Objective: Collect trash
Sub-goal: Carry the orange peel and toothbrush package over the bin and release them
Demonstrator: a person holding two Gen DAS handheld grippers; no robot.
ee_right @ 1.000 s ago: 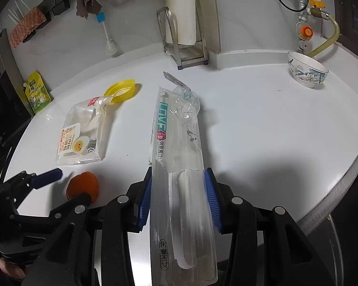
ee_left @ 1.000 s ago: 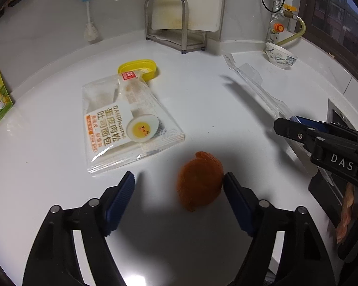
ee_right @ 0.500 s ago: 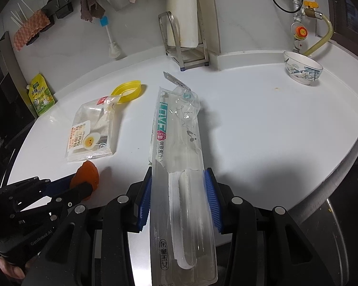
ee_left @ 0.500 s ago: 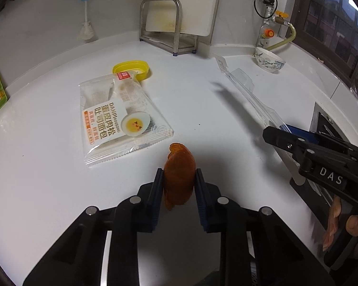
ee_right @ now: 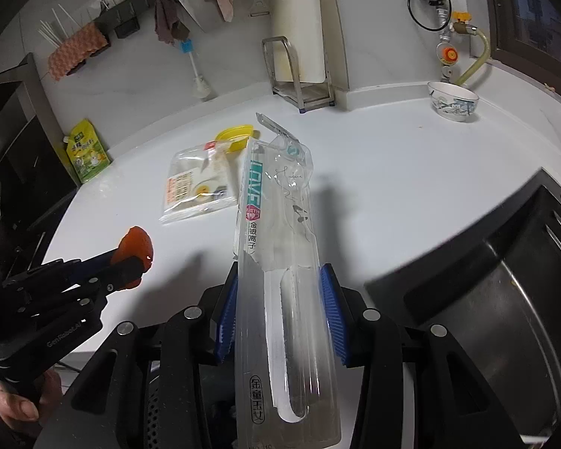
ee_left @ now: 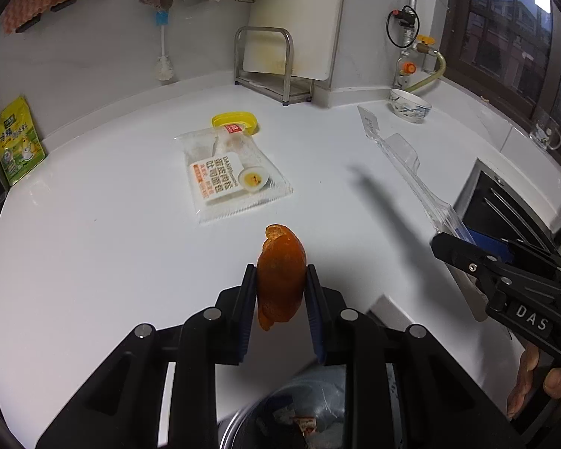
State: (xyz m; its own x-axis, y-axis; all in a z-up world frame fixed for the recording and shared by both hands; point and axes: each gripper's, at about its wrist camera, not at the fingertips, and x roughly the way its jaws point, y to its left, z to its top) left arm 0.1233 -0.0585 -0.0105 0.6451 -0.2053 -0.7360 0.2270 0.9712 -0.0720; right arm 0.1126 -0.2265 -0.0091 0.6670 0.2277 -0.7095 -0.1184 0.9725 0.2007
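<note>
My left gripper [ee_left: 280,284] is shut on an orange peel [ee_left: 280,273] and holds it above the white counter's front edge; the peel also shows in the right wrist view [ee_right: 135,249]. My right gripper [ee_right: 278,314] is shut on a long clear toothbrush package [ee_right: 276,247], lifted off the counter; the package also shows in the left wrist view [ee_left: 411,172]. A clear bread wrapper [ee_left: 230,177] and a yellow lid [ee_left: 235,120] lie on the counter. A trash bin [ee_left: 299,415] with scraps sits below the left gripper.
A metal rack [ee_left: 269,63] with a cutting board stands at the back. A patterned bowl [ee_left: 409,104] sits at the back right. A yellow-green pouch [ee_left: 17,146] leans at the left wall. A dark sink [ee_right: 505,299] lies right of the counter.
My left gripper closed on the orange peel and lifted it back off the counter, over the bin. My right gripper, still holding the package, rose and pulled back.
</note>
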